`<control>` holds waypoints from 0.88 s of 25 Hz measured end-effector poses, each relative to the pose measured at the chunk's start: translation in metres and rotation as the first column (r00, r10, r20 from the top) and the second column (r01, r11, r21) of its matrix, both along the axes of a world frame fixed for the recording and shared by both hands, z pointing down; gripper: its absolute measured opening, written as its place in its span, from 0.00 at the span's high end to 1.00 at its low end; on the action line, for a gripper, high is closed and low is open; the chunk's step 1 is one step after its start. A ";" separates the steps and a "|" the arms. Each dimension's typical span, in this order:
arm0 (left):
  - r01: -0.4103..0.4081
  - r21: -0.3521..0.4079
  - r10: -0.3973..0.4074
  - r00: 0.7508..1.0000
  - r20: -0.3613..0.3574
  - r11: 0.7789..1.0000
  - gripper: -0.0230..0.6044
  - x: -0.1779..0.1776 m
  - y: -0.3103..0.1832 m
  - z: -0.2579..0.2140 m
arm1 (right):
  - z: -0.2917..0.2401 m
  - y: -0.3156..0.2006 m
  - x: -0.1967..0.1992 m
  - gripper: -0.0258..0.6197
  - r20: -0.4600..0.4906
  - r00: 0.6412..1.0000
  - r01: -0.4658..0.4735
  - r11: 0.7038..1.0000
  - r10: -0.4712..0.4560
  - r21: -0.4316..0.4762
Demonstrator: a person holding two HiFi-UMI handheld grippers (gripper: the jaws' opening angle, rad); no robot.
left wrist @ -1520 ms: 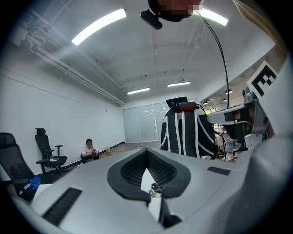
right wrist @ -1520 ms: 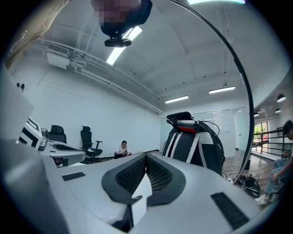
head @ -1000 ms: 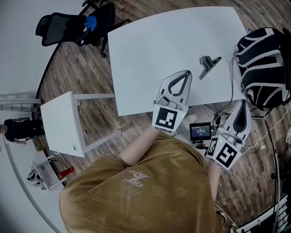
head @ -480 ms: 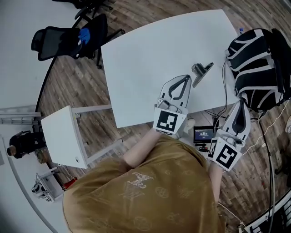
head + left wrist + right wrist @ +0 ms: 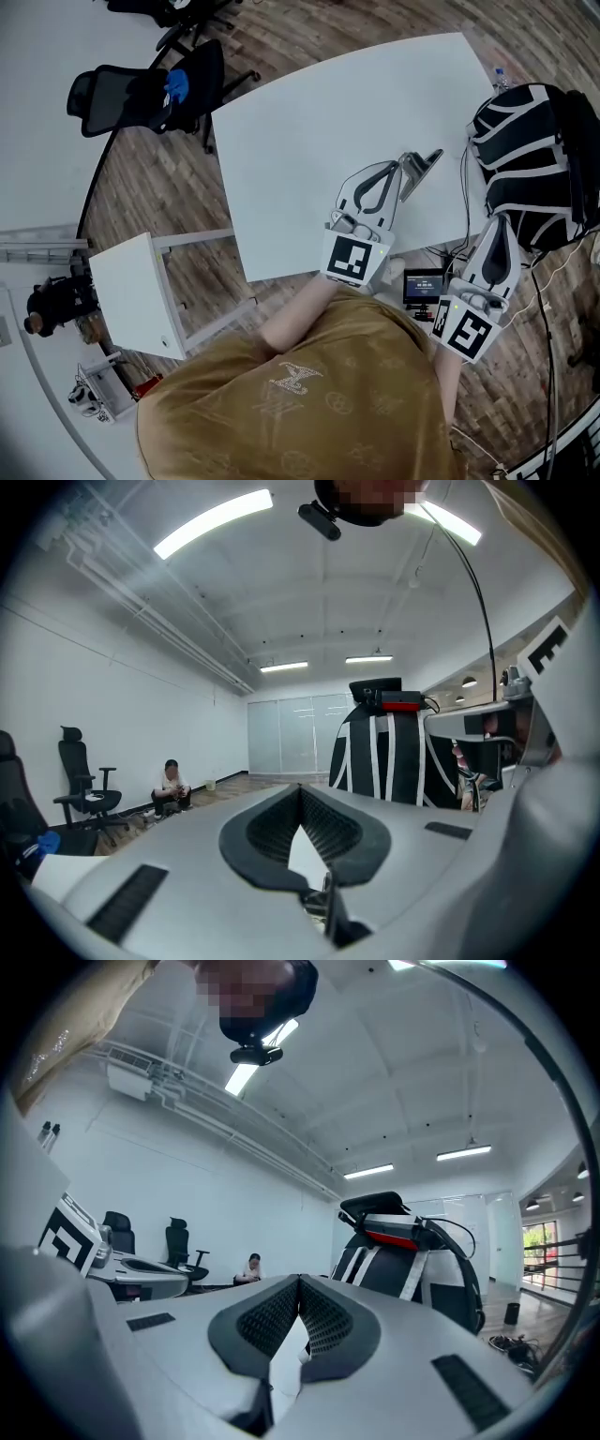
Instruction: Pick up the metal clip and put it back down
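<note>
Metal clip (image 5: 422,165) partly hidden behind left gripper (image 5: 397,168), fingers pressed together; right gripper (image 5: 500,219) fingers likewise together.

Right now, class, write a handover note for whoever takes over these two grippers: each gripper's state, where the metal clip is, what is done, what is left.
Left gripper: jaws together, nothing between them, tips beside the metal clip; contact cannot be told.
Right gripper: jaws together, empty, held off the white table's near edge.
Clip: lying on that table near its right edge, by the backpack.
Done: nothing visible; clip not gripped.
To do: open the left jaws, grip the clip, lift it, set it back down.
</note>
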State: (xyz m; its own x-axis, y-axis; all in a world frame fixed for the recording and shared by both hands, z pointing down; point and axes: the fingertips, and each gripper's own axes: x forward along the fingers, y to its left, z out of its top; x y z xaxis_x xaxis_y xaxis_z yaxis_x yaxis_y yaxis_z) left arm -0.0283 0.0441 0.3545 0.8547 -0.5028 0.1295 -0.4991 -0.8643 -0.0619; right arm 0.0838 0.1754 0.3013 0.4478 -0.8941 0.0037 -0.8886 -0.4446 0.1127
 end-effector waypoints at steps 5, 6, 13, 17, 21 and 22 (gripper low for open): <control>-0.012 -0.018 0.012 1.000 -0.001 1.000 0.96 0.005 -0.012 0.004 | -0.001 -0.016 0.000 0.95 -0.005 1.000 0.001 1.000 -0.001 -0.009; -0.017 -0.034 0.017 1.000 0.001 0.999 0.96 0.005 -0.015 0.004 | -0.001 -0.021 0.001 0.95 -0.007 1.000 0.001 1.000 -0.001 -0.016; -0.075 -0.090 0.074 0.997 -0.012 0.993 0.96 0.013 -0.035 0.004 | -0.005 -0.041 0.009 0.95 -0.009 0.999 -0.049 0.997 0.049 -0.056; -0.041 -0.106 0.042 0.999 0.004 0.994 0.96 0.021 -0.053 0.017 | 0.001 -0.052 0.014 0.95 0.001 1.000 -0.011 0.999 0.011 -0.053; 0.018 -0.116 -0.017 1.000 0.012 0.993 0.96 0.029 -0.065 0.023 | -0.001 -0.077 0.022 0.95 -0.006 0.995 0.102 0.994 -0.103 -0.043; 0.030 -0.121 -0.028 0.999 0.015 0.992 0.96 0.034 -0.066 0.026 | -0.003 -0.083 0.025 0.95 -0.020 0.991 0.129 0.991 -0.129 -0.041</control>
State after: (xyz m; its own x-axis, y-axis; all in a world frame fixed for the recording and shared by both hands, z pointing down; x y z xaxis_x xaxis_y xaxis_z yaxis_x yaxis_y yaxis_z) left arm 0.0055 -0.0217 0.3802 0.8377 -0.5072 0.2027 -0.5239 -0.8510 0.0357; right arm 0.1086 0.0929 0.2980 0.3291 -0.9438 0.0319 -0.9353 -0.3212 0.1486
